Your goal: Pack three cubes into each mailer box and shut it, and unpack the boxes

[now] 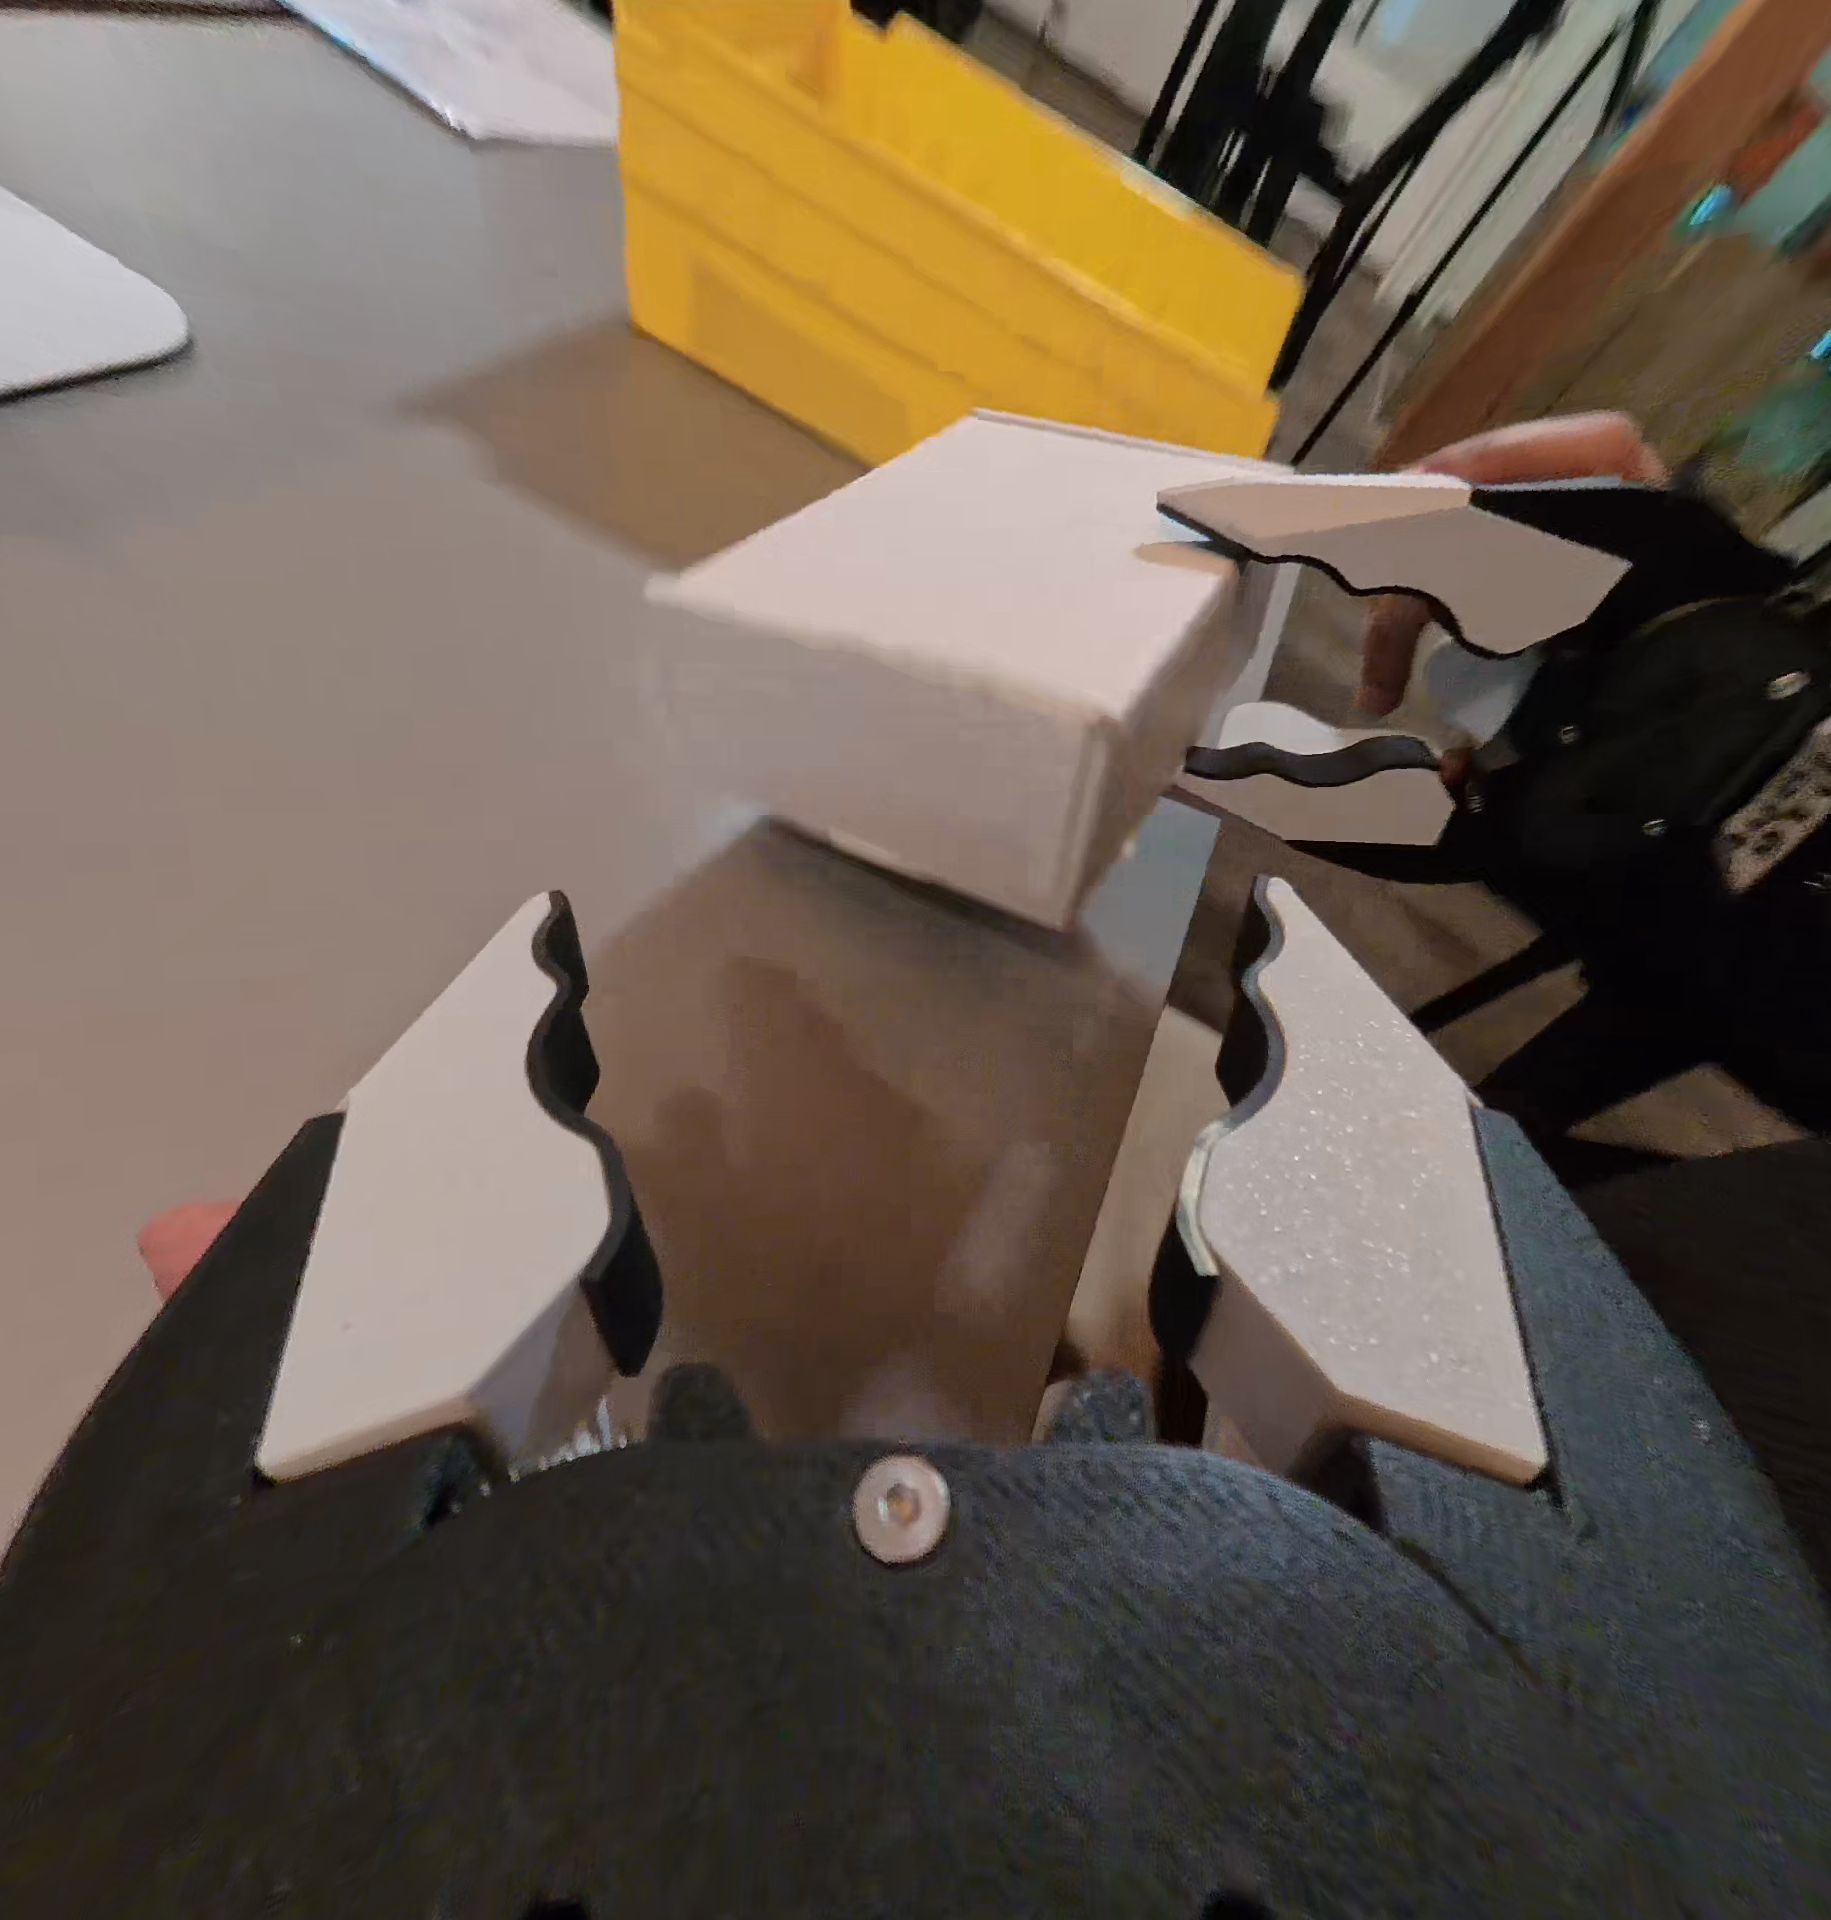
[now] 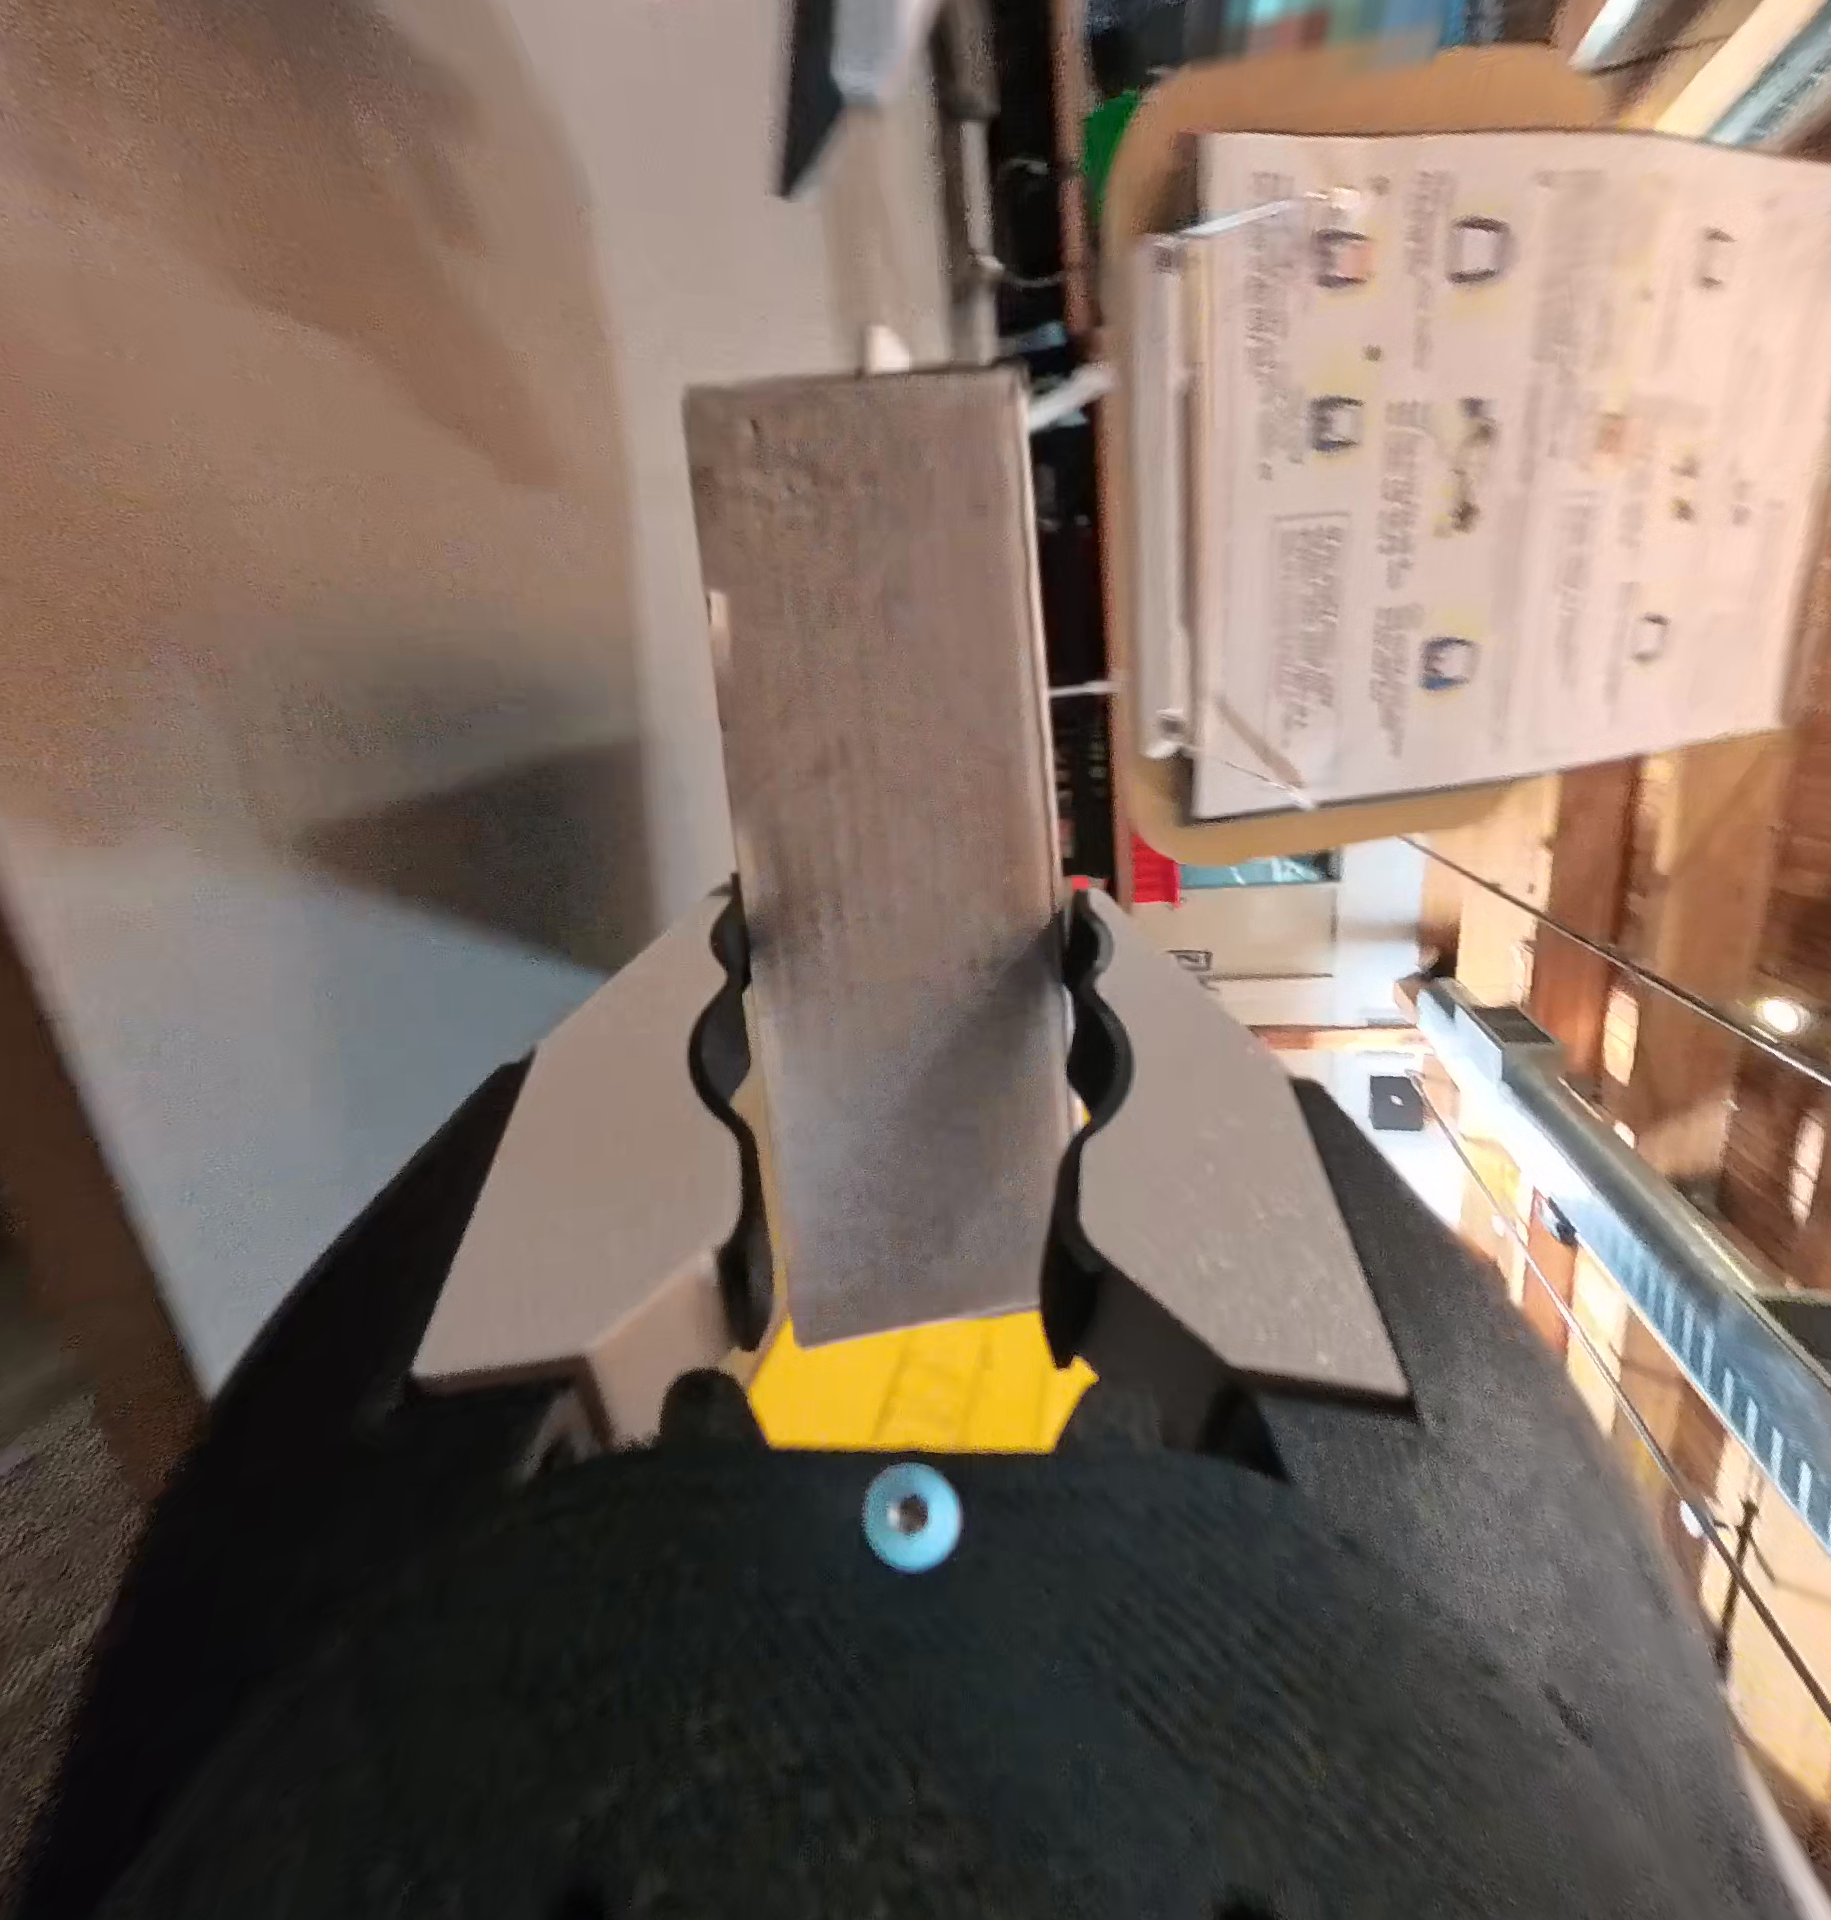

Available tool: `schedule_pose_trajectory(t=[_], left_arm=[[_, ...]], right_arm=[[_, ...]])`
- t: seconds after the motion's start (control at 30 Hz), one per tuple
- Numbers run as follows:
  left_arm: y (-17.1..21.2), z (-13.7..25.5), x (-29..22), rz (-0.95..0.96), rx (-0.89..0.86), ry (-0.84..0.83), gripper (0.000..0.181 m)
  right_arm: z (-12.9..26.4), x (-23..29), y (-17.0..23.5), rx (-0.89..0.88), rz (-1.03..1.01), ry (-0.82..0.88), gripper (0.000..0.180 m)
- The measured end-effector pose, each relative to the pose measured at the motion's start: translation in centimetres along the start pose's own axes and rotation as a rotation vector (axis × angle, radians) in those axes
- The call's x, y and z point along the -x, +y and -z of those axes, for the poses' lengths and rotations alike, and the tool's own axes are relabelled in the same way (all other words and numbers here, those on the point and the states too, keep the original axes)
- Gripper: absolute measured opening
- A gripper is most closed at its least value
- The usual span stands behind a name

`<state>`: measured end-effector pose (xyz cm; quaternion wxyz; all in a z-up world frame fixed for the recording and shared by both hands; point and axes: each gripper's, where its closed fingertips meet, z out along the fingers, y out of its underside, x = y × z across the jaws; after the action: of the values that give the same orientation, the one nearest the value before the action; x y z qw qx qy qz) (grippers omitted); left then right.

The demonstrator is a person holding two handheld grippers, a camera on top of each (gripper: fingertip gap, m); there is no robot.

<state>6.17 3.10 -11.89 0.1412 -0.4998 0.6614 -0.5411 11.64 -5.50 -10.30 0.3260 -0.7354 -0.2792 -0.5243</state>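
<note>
Spread wide and empty, the left gripper is waiting before the closed white cardboard mailer box, which the right gripper is clamping above the grey bench, near the yellow plastic bin; remaining boxes cannot be judged.

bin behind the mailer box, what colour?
Yellow bin, clearest in the left wrist view, behind the white mailer box.

Left wrist camera is looking forward and down over its own fingers along the surface, sitting close to the white mailer box; right wrist camera is rolling sideways, pressing right up against that same box, with the yellow bin showing in both views
</note>
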Motion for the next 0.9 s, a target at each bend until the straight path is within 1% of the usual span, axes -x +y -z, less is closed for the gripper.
schedule_pose_trajectory(t=[0.1,0.23,0.33,0.4,0.53,0.63,0.73,0.83,0.9], left_arm=[[-1.4,1.4,0.4,0.058,-0.095,0.038,0.126],[-1.0,1.7,1.0,0.063,-0.092,0.025,0.124],[-0.2,1.3,1.0,0.033,-0.056,0.007,0.123],[0.3,1.1,0.9,0.007,-0.027,-0.005,0.122],[1.0,0.7,0.8,-0.013,0.005,-0.013,0.121],[1.1,0.5,0.9,-0.008,0.009,-0.012,0.12],[1.3,0.2,1.0,0.0,0.017,-0.012,0.118],[1.6,-0.2,0.8,0.001,0.03,-0.007,0.118],[2.1,-0.5,0.8,-0.011,0.051,-0.01,0.118]], right_arm=[[0.7,-4.0,1.0,0.001,0.023,0.112,0.06],[1.1,-9.4,3.5,0.045,0.141,0.208,0.06],[0.9,-12.9,7.6,0.119,0.222,0.234,0.06],[0.2,-14.1,11.4,0.165,0.231,0.193,0.06],[-1.7,-13.8,20.0,0.263,0.161,0.041,0.06],[-3.1,-12.3,24.0,0.305,0.141,-0.044,0.06],[-4.4,-10.4,25.4,0.307,0.175,-0.073,0.06],[-5.0,-9.6,25.2,0.259,0.204,-0.019,0.06],[-4.7,-9.4,25.4,0.245,0.153,-0.01,0.059]])
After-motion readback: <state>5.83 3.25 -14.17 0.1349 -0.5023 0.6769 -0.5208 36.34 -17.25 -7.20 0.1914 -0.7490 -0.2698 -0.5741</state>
